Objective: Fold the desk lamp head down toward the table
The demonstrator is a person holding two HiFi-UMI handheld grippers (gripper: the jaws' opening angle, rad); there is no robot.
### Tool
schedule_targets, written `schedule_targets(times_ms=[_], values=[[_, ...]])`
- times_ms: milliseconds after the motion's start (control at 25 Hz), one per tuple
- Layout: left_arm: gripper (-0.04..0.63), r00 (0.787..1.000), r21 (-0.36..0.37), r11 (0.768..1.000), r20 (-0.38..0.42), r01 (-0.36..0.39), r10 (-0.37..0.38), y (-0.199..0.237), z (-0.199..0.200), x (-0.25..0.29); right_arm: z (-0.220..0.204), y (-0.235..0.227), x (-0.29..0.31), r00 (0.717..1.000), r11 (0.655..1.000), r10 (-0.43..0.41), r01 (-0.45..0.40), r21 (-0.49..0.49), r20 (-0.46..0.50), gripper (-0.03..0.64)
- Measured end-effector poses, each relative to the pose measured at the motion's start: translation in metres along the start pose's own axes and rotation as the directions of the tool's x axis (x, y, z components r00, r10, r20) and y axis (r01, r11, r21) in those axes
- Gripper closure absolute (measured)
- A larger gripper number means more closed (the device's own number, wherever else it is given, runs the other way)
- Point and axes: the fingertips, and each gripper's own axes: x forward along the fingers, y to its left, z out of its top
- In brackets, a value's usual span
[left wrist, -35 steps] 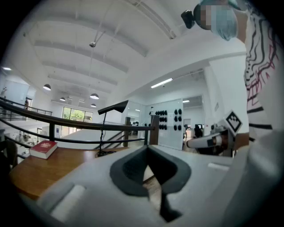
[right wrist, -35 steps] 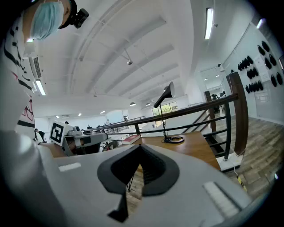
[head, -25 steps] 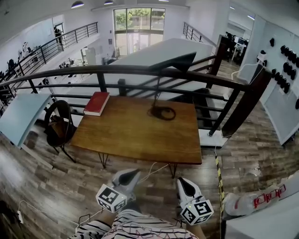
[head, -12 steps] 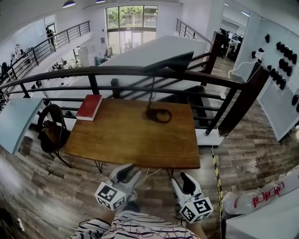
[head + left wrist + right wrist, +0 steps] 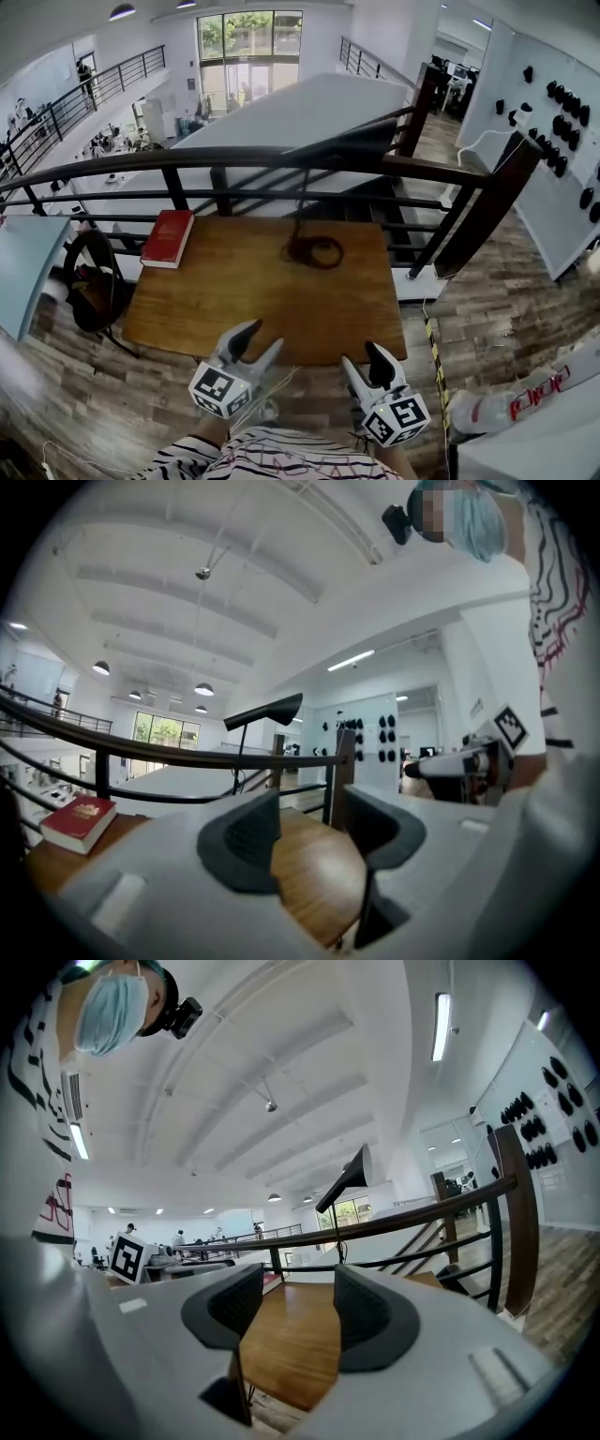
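The black desk lamp stands at the back of the wooden table (image 5: 225, 295), with its round base (image 5: 315, 251) on the top and its thin stem upright. Its wedge head (image 5: 267, 710) is raised high and sticks out level, also in the right gripper view (image 5: 347, 1177). My left gripper (image 5: 261, 339) hovers at the table's near edge, well short of the lamp. Its jaws are opening, with nothing between them (image 5: 309, 832). My right gripper (image 5: 364, 359) is beside it at the near right, its jaws likewise opening on nothing (image 5: 298, 1302).
A red book (image 5: 169, 237) lies on the table's far left corner. A dark railing (image 5: 234, 159) runs right behind the table, with a drop beyond it. A black chair (image 5: 89, 281) stands left of the table. A white wall panel with black pegs (image 5: 562, 122) is at the right.
Both grippers have moved forward from the floor side up to the table's near edge, and their jaws have gone from shut to wide apart. The lamp has not moved.
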Motion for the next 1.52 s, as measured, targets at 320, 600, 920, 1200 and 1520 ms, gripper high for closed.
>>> schedule_targets(times_ms=[320, 600, 920, 1200, 1520], values=[[0.375, 0.999, 0.011, 0.999, 0.01, 0.038, -0.038, 0.08, 0.016, 0.024, 0.023, -0.004, 0.082, 0.998, 0.999, -0.042, 0.043, -0.01, 0.043, 0.388], [0.371, 0.997, 0.025, 0.997, 0.007, 0.075, -0.075, 0.133, 0.021, 0.041, 0.031, -0.01, 0.133, 0.994, 0.996, -0.081, 0.082, -0.02, 0.072, 0.388], [0.362, 0.996, 0.036, 0.995, -0.003, 0.089, -0.088, 0.161, 0.019, 0.071, 0.046, -0.032, 0.166, 0.994, 0.995, -0.08, 0.085, -0.057, 0.076, 0.388], [0.357, 0.999, 0.041, 0.999, 0.011, 0.034, -0.034, 0.173, 0.029, 0.112, 0.074, -0.076, 0.193, 0.997, 0.996, -0.033, 0.039, -0.086, 0.075, 0.388], [0.355, 0.999, 0.066, 0.997, 0.024, -0.034, 0.032, 0.18, 0.043, 0.167, 0.119, -0.122, 0.214, 0.994, 0.985, 0.054, -0.038, -0.167, 0.092, 0.388]])
